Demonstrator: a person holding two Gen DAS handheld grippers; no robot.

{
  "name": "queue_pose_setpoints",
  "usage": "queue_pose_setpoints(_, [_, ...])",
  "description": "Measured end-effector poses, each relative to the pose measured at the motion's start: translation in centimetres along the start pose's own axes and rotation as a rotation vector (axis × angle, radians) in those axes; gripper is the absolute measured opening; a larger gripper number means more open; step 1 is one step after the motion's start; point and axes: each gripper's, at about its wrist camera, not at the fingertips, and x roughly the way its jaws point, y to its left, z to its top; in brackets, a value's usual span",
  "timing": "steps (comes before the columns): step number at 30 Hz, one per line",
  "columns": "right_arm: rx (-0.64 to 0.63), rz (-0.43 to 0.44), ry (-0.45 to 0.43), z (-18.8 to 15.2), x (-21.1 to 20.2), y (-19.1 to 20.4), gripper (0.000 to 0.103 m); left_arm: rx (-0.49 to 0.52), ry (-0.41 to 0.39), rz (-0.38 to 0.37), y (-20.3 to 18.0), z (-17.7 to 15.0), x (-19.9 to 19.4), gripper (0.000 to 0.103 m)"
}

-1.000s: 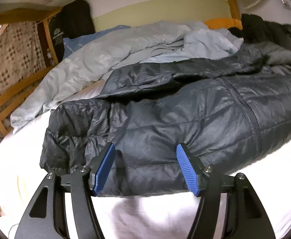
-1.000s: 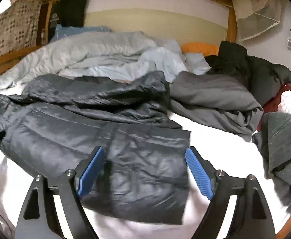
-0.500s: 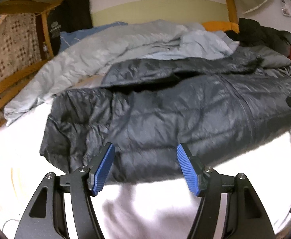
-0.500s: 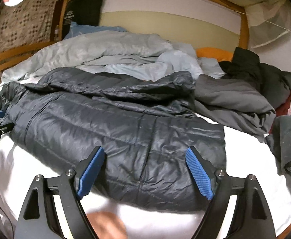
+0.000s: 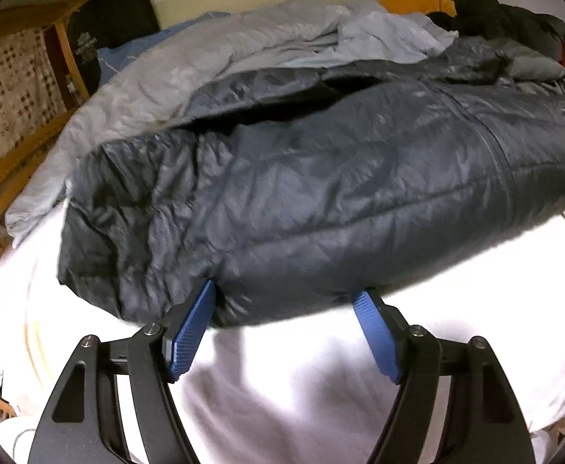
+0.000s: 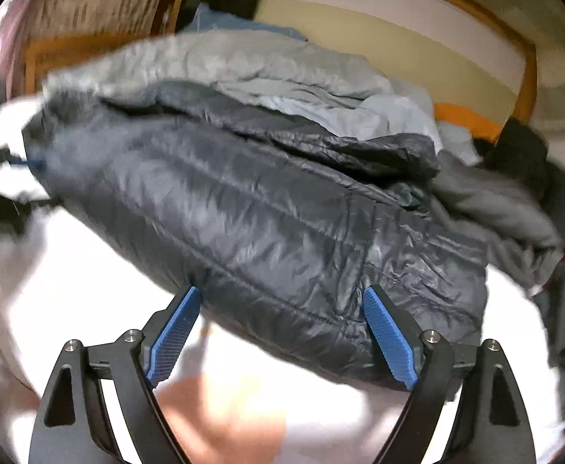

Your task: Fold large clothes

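Puffer jacket is lying on white sheet, near hem just ahead of both jaw sets. L gripper jaws have just been widening, nothing clamped; R gripper is being held spread, hem between pads, unpinched. Risk: slick shell slipping, thin bite. R view only: blurred skin-toned patch below jaws.

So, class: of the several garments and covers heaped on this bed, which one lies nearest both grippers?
The dark quilted puffer jacket, spread at the bed's near edge. The light grey duvet and black clothes lie farther back.
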Motion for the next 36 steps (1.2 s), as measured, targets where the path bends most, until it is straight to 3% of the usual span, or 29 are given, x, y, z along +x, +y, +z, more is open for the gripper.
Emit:
queue_pose_setpoints(2, [-0.059,-0.114,0.05,-0.4,1.3,0.7,0.088,0.029,-0.024,0.057,-0.2,0.3,-0.1,0.073])
queue_pose_setpoints(6, [-0.067,-0.134,0.074,-0.7,2.0,0.4,0.093,0.006,0.01,0.181,0.9,1.0,1.6,0.073])
queue_pose_setpoints(9, [-0.063,-0.162,0.068,-0.7,2.1,0.1,0.093,-0.066,0.044,0.163,2.8,1.2,2.8,0.071])
queue_pose_setpoints(10, [-0.055,-0.172,0.065,-0.7,2.3,-0.1,0.09,-0.067,0.046,0.168,3.0,1.4,3.0,0.066])
queue_pose_setpoints(11, [-0.027,-0.197,0.052,-0.7,2.3,-0.7,0.075,-0.055,0.045,0.175,2.9,1.6,3.1,0.06])
queue_pose_setpoints(12, [-0.004,-0.211,0.049,-0.7,2.3,-1.1,0.06,-0.043,0.041,0.175,2.8,1.8,3.1,0.045])
queue_pose_setpoints(13, [0.015,-0.215,0.049,-0.7,2.3,-1.6,0.053,-0.034,0.038,0.171,2.7,1.9,3.2,0.028])
queue_pose_setpoints(15, [0.05,-0.193,0.036,-0.6,1.9,-2.2,0.03,-0.036,0.023,0.164,2.5,2.1,2.8,0.017])
queue_pose_setpoints(17, [0.056,-0.175,0.017,-0.3,1.1,-2.3,0.023,-0.047,-0.005,0.166,2.5,2.2,1.7,0.014])
queue_pose_setpoints(20, [0.081,-0.135,0.017,0.3,-0.5,-2.5,0.02,-0.069,-0.024,0.154,3.1,2.7,-0.1,0.012])
queue_pose_setpoints(23, [0.227,0.005,0.06,0.3,-2.3,-4.6,0.02,-0.085,-0.026,0.118,4.0,2.9,-2.6,0.012])
queue_pose_setpoints(25, [0.254,0.047,0.073,0.0,-3.6,-5.0,0.02,-0.05,-0.014,0.102,4.3,3.0,-4.3,0.012])
queue_pose_setpoints(31, [0.174,0.035,0.038,2.8,-7.0,-6.2,0.02,-0.01,0.025,0.043,5.2,5.2,-6.9,0.013])
queue_pose_setpoints(36, [0.164,-0.017,-0.016,8.2,-6.4,-9.1,0.026,-0.015,-0.038,0.024,6.6,10.5,-6.7,0.016])
